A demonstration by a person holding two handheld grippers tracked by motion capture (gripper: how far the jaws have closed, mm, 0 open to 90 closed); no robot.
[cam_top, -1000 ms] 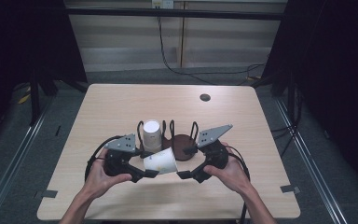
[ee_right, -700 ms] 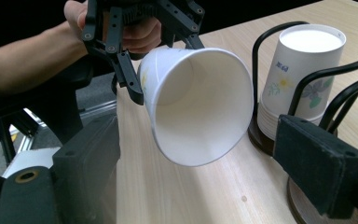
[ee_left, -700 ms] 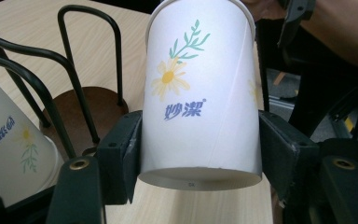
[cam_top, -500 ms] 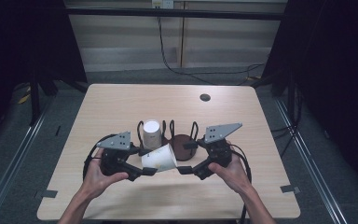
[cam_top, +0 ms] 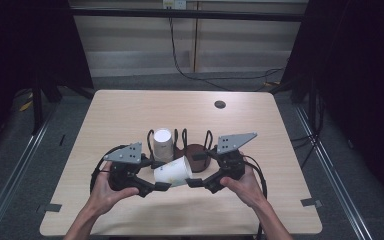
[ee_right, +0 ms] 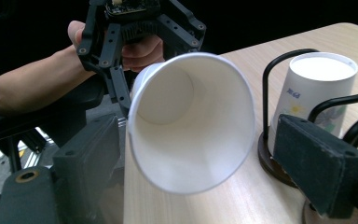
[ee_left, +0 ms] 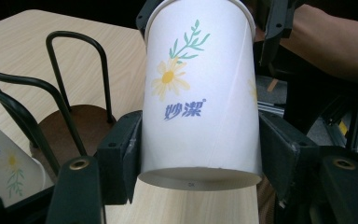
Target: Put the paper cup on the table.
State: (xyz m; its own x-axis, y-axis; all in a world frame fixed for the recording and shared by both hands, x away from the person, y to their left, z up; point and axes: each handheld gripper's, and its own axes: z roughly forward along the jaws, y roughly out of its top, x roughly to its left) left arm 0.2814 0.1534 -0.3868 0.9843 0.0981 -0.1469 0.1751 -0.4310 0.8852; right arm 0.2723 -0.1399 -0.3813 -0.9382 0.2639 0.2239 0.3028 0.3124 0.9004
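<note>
A white paper cup [cam_top: 172, 171] with a daisy print lies sideways above the table between both grippers. My left gripper [cam_top: 157, 174] is shut on it near its base; in the left gripper view the pads [ee_left: 130, 149] press on both sides of the cup [ee_left: 198, 93]. The cup's open mouth [ee_right: 191, 121] faces my right gripper [ee_right: 200, 158]. That gripper is open around the rim, with a gap at its right pad [ee_right: 317, 163]. A second cup [cam_top: 163, 142] stands upside down in a wire rack [cam_top: 195, 150].
The rack has a brown round base [ee_left: 74, 126] and black wire loops [ee_right: 265, 93], close behind the grippers. A small dark disc [cam_top: 220, 104] lies at the table's far right. The table's near edge [cam_top: 180, 232] is just below the hands.
The left gripper and the cup have shifted only slightly. The right hand has kept its place.
</note>
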